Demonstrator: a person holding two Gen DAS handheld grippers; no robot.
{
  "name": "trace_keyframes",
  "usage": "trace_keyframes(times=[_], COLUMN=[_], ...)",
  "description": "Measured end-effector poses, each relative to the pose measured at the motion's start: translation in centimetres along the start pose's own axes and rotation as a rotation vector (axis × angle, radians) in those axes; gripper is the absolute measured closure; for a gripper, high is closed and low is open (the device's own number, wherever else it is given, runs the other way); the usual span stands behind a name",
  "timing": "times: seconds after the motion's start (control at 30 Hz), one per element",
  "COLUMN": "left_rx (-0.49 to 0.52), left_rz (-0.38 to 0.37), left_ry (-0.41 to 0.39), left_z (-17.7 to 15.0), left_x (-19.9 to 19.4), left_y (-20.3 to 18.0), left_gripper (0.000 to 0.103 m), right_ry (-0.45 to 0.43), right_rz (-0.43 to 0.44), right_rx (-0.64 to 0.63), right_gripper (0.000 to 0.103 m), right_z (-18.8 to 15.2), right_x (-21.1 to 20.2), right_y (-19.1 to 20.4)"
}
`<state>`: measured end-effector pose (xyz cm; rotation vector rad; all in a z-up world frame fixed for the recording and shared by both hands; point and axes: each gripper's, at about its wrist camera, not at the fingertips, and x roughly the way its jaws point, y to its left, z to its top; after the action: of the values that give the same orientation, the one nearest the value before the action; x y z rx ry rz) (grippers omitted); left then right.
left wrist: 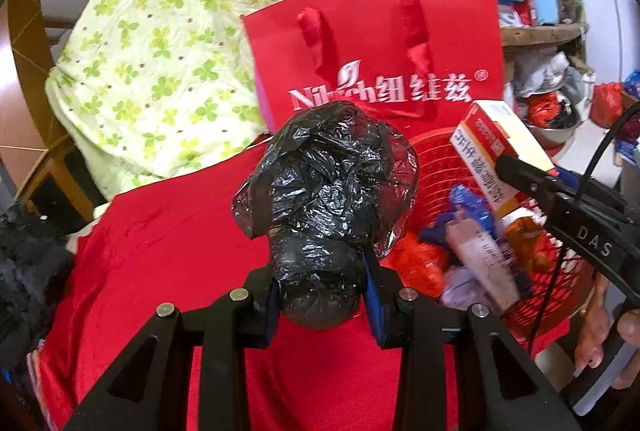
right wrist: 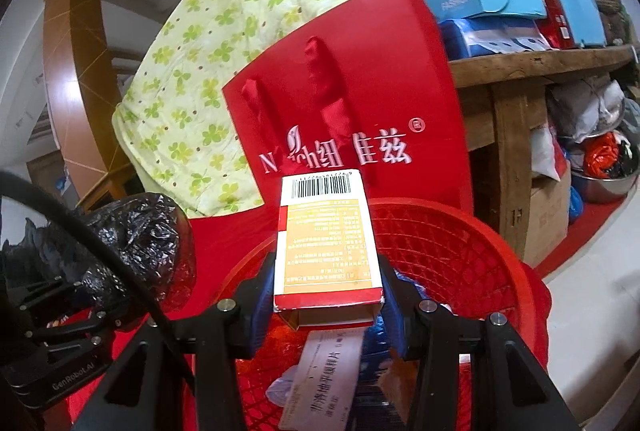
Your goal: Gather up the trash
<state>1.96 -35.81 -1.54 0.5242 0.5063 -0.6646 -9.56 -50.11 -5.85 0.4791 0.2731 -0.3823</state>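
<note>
Left wrist view: the left gripper clamps a crumpled black plastic bag at frame centre, tilted down over red cloth. Lower right, the right gripper pinches a medicine box above the red mesh basket; a red gift bag stands just behind.

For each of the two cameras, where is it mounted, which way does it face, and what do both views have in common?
Left wrist: sits on the left gripper, facing its black plastic bag and red gift bag; a hand shows.
Right wrist: sits on the right gripper, facing its medicine box over the red basket.
Shared: all these things except the hand.
</note>
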Motion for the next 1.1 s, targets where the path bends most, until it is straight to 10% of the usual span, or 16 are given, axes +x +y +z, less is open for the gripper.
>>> trace_keyframes(times=[0.27,0.47,1.1], left_rx=[-0.040,-0.053,-0.168], left_rz=[-0.201,-0.303,0.011], left_ry=[0.022,0.029,-0.111], left_z=[0.4,-0.2,-3.9], left_x=[2.3,3.3,-6.7], left_y=[-1.5,-2.7,8.3], left_gripper=[0.063,0.031,0.015], right_ry=[0.030,0.061,-0.151], right_rz=[-0.008,0.011,-0.103], right_rx=[0.134,0.232,-0.035], right_gripper=[0.052,0.036,0.031], right_z=[0.4,0.7,-0.4], right_x=[0.2,1.0,-2.5], right_y=[-3.5,-5.4,3.3])
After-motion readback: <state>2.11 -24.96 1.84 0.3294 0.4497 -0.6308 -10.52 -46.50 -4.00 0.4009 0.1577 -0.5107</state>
